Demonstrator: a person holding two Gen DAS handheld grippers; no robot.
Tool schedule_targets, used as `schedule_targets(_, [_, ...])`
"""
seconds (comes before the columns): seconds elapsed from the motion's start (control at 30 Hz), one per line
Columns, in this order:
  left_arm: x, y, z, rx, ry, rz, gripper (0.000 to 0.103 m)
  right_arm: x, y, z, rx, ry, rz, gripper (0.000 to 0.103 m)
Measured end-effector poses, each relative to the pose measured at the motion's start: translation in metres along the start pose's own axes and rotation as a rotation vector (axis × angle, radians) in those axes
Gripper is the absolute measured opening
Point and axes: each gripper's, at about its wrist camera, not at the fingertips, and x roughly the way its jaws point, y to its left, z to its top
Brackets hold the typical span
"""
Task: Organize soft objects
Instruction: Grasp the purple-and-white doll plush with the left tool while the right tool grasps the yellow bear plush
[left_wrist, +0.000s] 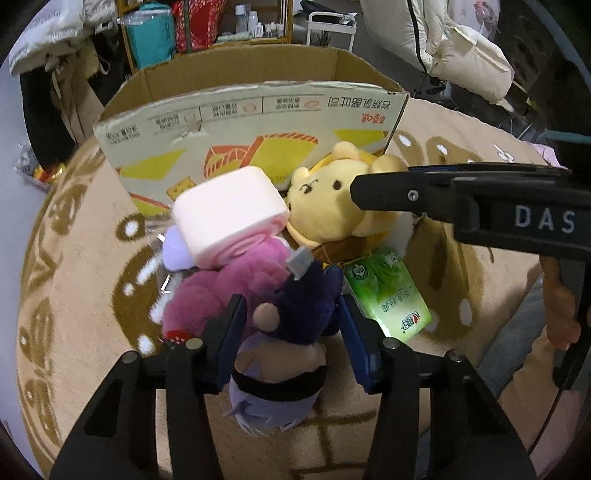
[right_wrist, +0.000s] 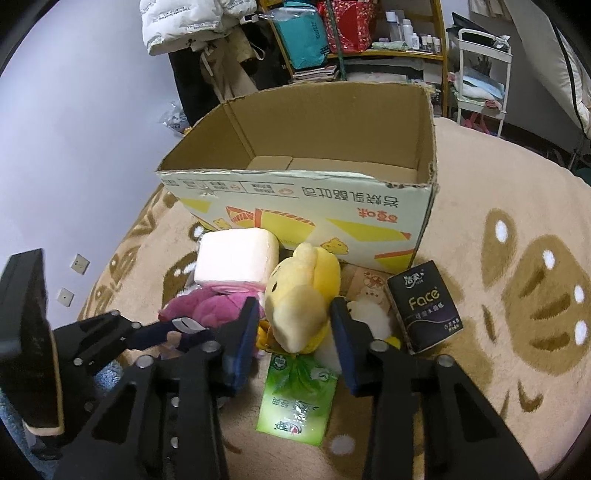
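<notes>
Beige carpet with a brown pattern carries the whole pile, and behind it stands an open cardboard box with its printed wall facing the toys.

Just in front of that wall lie a yellow bear plush, a pink plush, a dark purple plush, a pink-and-white foam block and a green tissue pack, all touching or overlapping.

Narrowed to a partial gap, the left gripper has its blue pads pressing both flanks of the dark purple plush. Likewise part closed, the right gripper brackets the yellow bear plush; its pads seem to rest against the bear's sides, though the far pad's contact is hard to confirm.

Both toys should be light, squashy and non-slip, so they will deform under a squeeze. A hold across the fullest part of the body looks safest; an ear or limb would stretch and dangle.

Only the right wrist view looks into the box, showing bare flaps at its bottom, and it alone shows a black tissue pack beside the bear. Only the left wrist view shows the bear's face and the purple toy's pale lower half.
</notes>
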Motion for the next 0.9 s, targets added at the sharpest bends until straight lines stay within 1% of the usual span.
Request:
schedule_targets(0.03, [0.001, 0.000, 0.000, 0.000, 0.004, -0.002, 0.050, 0.000, 0.000, 0.000, 0.003, 0.000, 0.014, 0.033])
schedule_targets(0.07, [0.002, 0.000, 0.000, 0.000, 0.008, -0.003, 0.050, 0.000, 0.000, 0.001, 0.004, -0.003, 0.020, 0.033])
schedule_targets(0.17, [0.007, -0.002, -0.002, 0.015, 0.034, 0.005, 0.050, 0.000, 0.002, 0.000, 0.006, -0.004, 0.023, 0.033])
schedule_targets(0.23, [0.009, -0.004, -0.002, 0.027, 0.038, 0.019, 0.050, 0.002, 0.001, 0.001, 0.015, -0.003, 0.023, 0.033])
schedule_targets(0.3, [0.008, -0.005, -0.002, 0.026, 0.036, 0.016, 0.050, 0.004, -0.001, 0.002, 0.028, -0.002, 0.022, 0.033])
schedule_targets(0.33, [0.008, -0.004, -0.002, 0.022, 0.035, 0.014, 0.049, 0.005, -0.003, 0.003, 0.034, -0.002, 0.019, 0.033])
schedule_targets(0.37, [0.007, -0.003, -0.002, 0.016, 0.033, 0.013, 0.045, 0.004, -0.004, 0.003, 0.038, -0.001, 0.016, 0.033])
schedule_targets(0.4, [0.007, -0.001, -0.002, 0.013, 0.032, 0.013, 0.044, 0.004, -0.004, 0.003, 0.038, -0.004, 0.014, 0.031])
schedule_targets(0.43, [0.007, 0.001, -0.002, 0.006, 0.031, 0.006, 0.043, 0.003, -0.004, 0.003, 0.035, -0.007, 0.009, 0.025])
schedule_targets(0.47, [0.006, 0.001, -0.002, 0.002, 0.030, 0.003, 0.041, 0.003, -0.003, 0.002, 0.028, -0.008, 0.002, 0.025])
schedule_targets(0.53, [0.004, 0.003, -0.001, -0.003, 0.019, 0.005, 0.038, 0.001, -0.001, 0.002, 0.016, -0.021, -0.002, 0.023])
schedule_targets(0.6, [0.001, 0.004, -0.001, -0.006, 0.007, 0.006, 0.031, -0.001, 0.000, 0.003, 0.001, -0.036, -0.012, 0.023])
schedule_targets(0.73, [-0.007, 0.007, 0.000, -0.021, -0.028, 0.029, 0.029, -0.005, 0.000, 0.003, -0.006, -0.057, -0.030, 0.022])
schedule_targets(0.9, [-0.015, 0.018, 0.002, -0.066, -0.062, 0.041, 0.028, -0.012, 0.002, 0.003, -0.019, -0.085, -0.042, 0.022])
